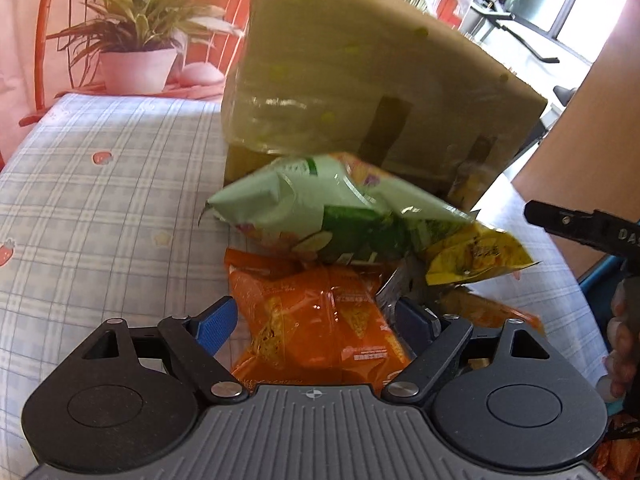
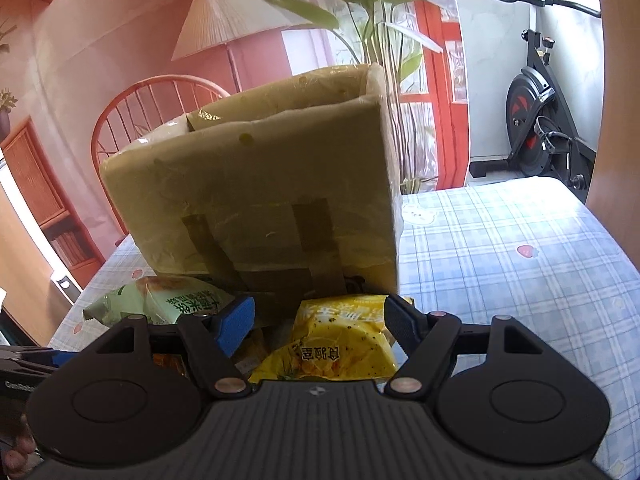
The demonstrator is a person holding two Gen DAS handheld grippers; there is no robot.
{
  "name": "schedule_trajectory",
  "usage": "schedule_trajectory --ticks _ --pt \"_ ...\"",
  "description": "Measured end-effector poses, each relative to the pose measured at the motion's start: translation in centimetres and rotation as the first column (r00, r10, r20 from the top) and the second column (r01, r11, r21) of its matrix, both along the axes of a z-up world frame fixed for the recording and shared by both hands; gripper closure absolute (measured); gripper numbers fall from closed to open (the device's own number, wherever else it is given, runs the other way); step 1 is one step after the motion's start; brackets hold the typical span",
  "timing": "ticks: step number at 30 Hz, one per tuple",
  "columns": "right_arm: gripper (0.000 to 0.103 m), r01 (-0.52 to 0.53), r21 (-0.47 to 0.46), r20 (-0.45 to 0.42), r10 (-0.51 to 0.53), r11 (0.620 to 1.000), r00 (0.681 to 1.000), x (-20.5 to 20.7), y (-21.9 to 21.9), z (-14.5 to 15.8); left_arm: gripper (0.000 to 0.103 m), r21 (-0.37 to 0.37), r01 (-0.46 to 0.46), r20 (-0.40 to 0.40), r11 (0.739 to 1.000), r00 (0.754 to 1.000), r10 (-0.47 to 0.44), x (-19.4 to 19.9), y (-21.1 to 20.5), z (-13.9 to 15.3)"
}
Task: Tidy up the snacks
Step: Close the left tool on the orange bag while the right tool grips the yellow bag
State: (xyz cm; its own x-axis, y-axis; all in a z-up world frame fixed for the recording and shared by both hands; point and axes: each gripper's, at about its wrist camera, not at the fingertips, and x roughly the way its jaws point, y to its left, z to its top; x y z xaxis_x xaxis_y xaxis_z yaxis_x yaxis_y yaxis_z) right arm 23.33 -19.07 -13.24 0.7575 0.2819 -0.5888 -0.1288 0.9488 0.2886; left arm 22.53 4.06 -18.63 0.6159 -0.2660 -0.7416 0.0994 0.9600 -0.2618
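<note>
A pile of snack bags lies on the checked tablecloth in front of a tall box wrapped in olive paper. My left gripper is open and low over an orange chip bag, its blue pads flanking the bag's sides. A pale green bag rests on the orange one's far end. My right gripper is open around a yellow bag, with a gap at its left pad. One right-gripper finger shows at the edge.
A potted plant and a red spindle chair stand behind the table. A floor lamp and an exercise bike are further back. More orange wrappers lie right of the pile. A hand holds the right tool.
</note>
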Motion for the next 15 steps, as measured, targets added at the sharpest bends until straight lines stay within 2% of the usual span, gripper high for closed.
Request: schedule_trajectory --ticks 8,15 --pt "0.028 -0.009 0.008 -0.016 0.009 1.000 1.000 0.4 0.1 -0.6 0.015 0.004 -0.030 -0.047 1.000 0.998 0.030 0.7 -0.1 -1.5" --pt "0.028 -0.012 0.010 -0.031 0.012 1.000 0.999 0.7 0.0 -1.0 0.015 -0.075 -0.056 -0.067 0.996 0.996 0.051 1.1 0.6 -2.5"
